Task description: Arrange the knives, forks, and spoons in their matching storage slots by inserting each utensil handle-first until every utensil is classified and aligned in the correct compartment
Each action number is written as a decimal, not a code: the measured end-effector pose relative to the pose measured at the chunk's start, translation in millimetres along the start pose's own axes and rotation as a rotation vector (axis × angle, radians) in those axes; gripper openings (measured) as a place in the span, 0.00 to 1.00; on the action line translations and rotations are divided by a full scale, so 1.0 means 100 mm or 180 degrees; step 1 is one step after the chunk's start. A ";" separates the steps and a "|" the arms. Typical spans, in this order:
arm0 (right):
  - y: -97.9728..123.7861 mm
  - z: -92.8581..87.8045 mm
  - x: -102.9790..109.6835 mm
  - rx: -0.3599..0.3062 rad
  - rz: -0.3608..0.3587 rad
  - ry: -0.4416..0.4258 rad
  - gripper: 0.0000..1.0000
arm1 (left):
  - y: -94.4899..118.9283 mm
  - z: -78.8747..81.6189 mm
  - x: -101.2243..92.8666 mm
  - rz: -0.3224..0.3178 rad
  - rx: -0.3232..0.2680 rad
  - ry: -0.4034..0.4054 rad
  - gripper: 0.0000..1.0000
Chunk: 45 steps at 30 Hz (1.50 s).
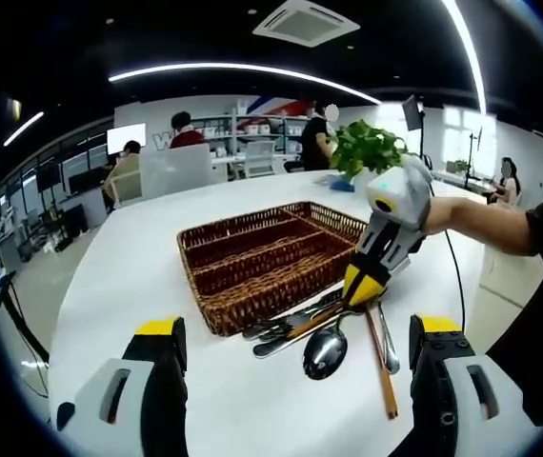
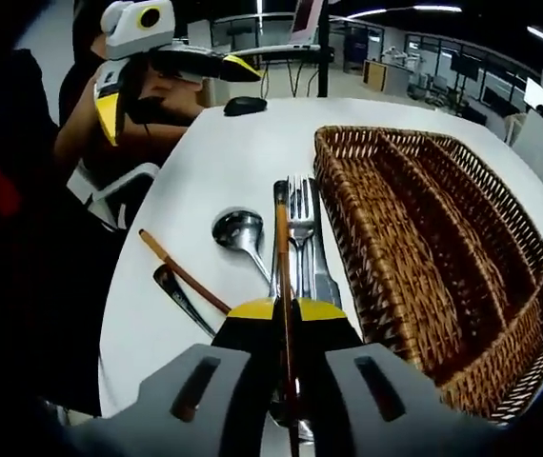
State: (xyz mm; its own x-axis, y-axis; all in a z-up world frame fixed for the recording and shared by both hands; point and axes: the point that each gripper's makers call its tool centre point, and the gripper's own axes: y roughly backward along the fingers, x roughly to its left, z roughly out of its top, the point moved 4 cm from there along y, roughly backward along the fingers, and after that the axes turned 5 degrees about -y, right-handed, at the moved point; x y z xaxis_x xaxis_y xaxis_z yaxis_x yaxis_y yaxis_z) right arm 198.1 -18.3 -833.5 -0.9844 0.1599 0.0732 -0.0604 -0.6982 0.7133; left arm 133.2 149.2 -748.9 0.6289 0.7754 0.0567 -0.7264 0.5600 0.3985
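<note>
The wicker cutlery basket (image 1: 270, 259) is a reddish brown weave, its three long compartments the same tone throughout. The table (image 1: 138, 257) is plain white. The utensils (image 2: 302, 249) beside the basket are shiny silver steel, and the large spoon (image 2: 238, 231) mirrors the ceiling lights. One wooden-handled utensil (image 2: 284, 286) is warm orange-brown with a darker tip; another brown-handled piece (image 2: 181, 272) lies apart (its bowl end is dark). The right gripper (image 2: 286, 314) has yellow fingertip pads on black jaws and a grey body. The left gripper (image 1: 295, 347) matches, yellow over black. The potted plant (image 1: 367, 148) is leafy green.
</note>
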 end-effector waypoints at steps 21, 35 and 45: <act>0.20 0.20 0.08 -0.0108 -0.0081 0.0047 0.03 | 0.00 0.03 0.03 -0.0005 -0.0047 -0.0008 0.99; 0.42 0.47 0.04 -0.0295 -0.0186 0.0008 0.03 | -0.04 0.09 0.04 -0.0033 -0.0087 -0.0024 0.99; 0.54 0.53 -0.21 -0.0343 -0.0490 -0.0303 0.03 | -0.03 0.13 0.09 -0.0025 -0.0132 -0.0029 0.99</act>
State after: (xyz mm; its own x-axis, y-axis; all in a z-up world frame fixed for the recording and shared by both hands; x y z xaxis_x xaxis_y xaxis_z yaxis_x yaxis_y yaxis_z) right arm 224.3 -22.5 -759.4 -0.9425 0.3321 0.0384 -0.2312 -0.7303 0.6429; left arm 144.9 150.7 -737.5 0.6369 0.7685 0.0621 -0.7322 0.5777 0.3608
